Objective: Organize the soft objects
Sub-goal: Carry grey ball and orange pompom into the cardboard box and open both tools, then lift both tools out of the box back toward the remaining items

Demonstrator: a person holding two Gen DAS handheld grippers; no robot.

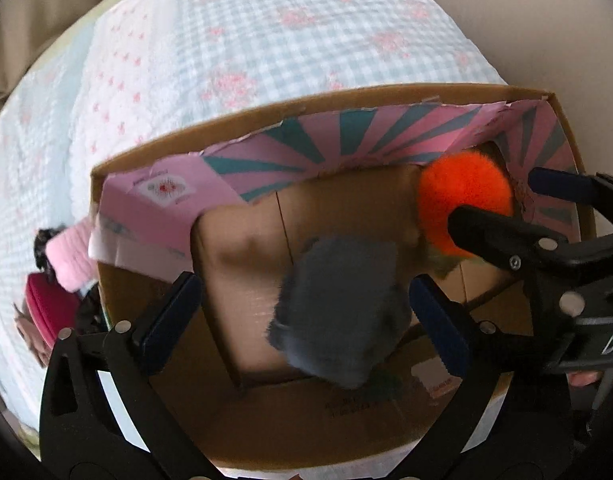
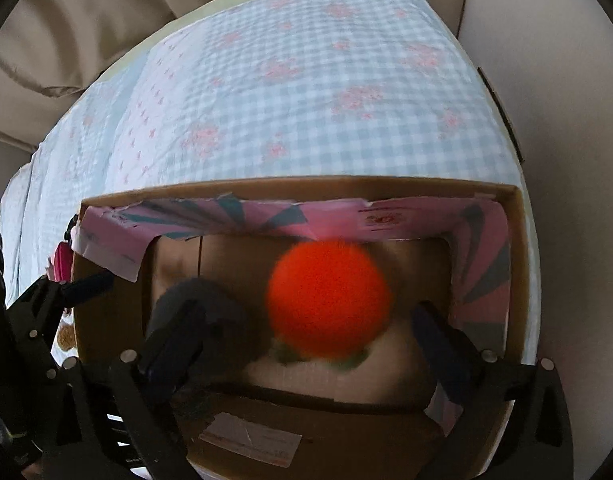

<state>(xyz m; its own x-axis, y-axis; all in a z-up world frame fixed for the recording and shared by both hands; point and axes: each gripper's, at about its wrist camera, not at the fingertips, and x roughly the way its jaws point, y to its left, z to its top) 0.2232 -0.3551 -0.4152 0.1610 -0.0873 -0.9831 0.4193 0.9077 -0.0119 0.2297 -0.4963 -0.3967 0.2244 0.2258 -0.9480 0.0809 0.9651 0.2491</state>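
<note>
We are holding both grippers wide-jawed over the cardboard box point(image 1: 118, 300) on the bed point(image 1: 266, 40). The grey plush point(image 1: 338, 312) and orange pompom point(image 2: 328, 300) are hanging blurred between the jaws, ungripped, likely dropping; either could be bouncing out over the low near wall.

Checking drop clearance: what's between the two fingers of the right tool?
The orange plush ball, blurred, sits in the gap of the open right tool above the cardboard box floor, touching neither finger. Right wrist view shows it.
</note>
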